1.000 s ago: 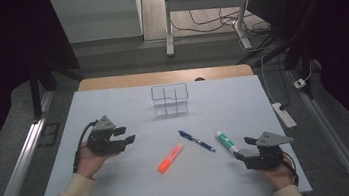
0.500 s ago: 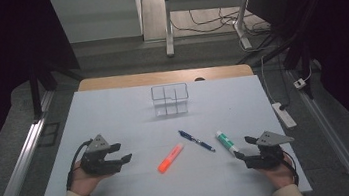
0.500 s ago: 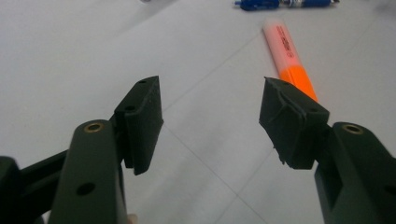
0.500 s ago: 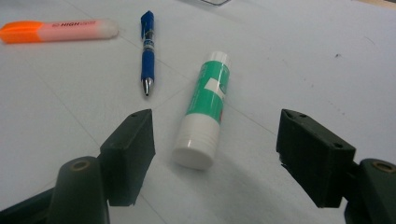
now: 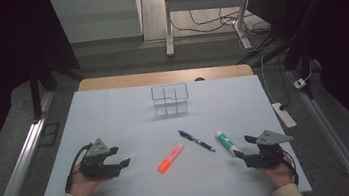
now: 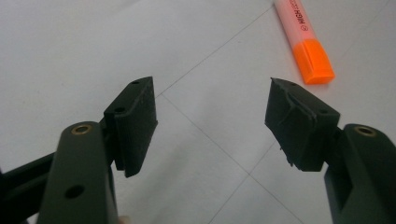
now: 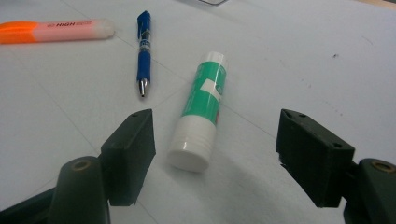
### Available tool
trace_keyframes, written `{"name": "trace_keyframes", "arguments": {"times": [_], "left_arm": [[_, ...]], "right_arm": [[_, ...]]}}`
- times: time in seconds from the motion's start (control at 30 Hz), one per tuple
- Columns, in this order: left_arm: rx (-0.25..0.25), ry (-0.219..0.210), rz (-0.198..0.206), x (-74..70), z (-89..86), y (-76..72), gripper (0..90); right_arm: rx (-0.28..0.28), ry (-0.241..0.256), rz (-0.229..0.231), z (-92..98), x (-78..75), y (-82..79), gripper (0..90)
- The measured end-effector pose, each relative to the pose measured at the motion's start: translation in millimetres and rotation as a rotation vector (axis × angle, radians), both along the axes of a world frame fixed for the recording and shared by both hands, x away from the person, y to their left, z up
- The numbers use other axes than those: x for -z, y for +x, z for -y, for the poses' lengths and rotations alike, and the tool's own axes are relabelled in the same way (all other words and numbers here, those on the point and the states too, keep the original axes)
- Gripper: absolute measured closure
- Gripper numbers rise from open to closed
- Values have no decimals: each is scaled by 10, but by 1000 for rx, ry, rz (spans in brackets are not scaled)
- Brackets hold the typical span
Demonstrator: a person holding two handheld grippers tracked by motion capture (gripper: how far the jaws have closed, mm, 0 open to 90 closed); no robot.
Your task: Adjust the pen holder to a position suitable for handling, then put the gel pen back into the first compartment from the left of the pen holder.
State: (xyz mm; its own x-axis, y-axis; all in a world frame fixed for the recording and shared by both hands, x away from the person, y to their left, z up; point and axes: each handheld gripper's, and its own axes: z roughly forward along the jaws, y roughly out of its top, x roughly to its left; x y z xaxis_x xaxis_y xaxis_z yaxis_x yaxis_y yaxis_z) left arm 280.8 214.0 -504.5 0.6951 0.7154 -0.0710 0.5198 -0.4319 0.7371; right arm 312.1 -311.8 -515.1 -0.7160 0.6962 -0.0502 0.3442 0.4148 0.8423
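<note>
The right gripper [image 7: 215, 154] was found spread wide and empty, with the glue stick [image 7: 199, 109] lying flat on the table just ahead, its long axis running away between the jaws. The left gripper [image 5: 119, 157] was likewise spread, well apart.

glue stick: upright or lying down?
Lying down. The glue stick rests on its side on the table, white cap toward the open right gripper.
</note>
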Motion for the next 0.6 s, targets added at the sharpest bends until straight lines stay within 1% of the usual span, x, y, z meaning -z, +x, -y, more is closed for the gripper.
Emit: {"name": "trace_keyframes", "arguments": {"times": [0.13,0.23,0.3,0.4,0.6], "left_arm": [[9,9,1,-2,24,-21,343],[7,7,4,-9,31,-33,342],[8,8,8,-21,34,-36,342],[6,2,8,-25,35,-43,342],[6,-3,3,-16,26,-55,342]], "right_arm": [[-5,27,6,-3,-33,-3,277],[-5,32,16,-15,-56,0,276],[-6,14,17,-25,-74,0,276],[-10,22,19,-49,-106,3,276],[-40,6,11,-158,-208,45,277]]}}
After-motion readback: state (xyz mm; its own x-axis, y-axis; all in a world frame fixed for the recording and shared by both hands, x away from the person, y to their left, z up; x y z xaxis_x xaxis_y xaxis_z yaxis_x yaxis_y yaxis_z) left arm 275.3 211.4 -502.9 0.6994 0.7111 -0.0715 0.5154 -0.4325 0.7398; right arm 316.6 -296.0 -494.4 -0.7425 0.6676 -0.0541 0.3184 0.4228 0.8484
